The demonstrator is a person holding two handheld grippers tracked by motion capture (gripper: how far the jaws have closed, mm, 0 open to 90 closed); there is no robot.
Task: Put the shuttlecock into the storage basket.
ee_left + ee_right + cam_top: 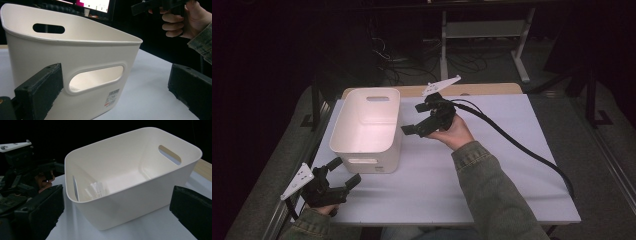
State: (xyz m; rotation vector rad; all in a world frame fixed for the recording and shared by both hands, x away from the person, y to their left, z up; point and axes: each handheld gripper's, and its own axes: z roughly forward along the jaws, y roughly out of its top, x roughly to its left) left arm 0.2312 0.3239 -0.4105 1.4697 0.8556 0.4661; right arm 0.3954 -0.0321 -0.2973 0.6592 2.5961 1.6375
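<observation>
Left gripper [343, 172], low near table edge, jaws spread, empty, faces the bin's [368, 127] near handle slot. Right gripper [419, 120] hovers just right of the rim, also spread, empty. One white bin, table's left half; something clear inside, unidentifiable. I judge approach stage; next: close on wall.

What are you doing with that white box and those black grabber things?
A person holds a gripper in each hand at a table. A white bin stands on it, and looks empty inside. The left gripper sits low by the bin's near end, jaws open, pointing at the handle slot. The right gripper hangs beside the bin's right wall, jaws open too. Neither one touches the bin.
</observation>
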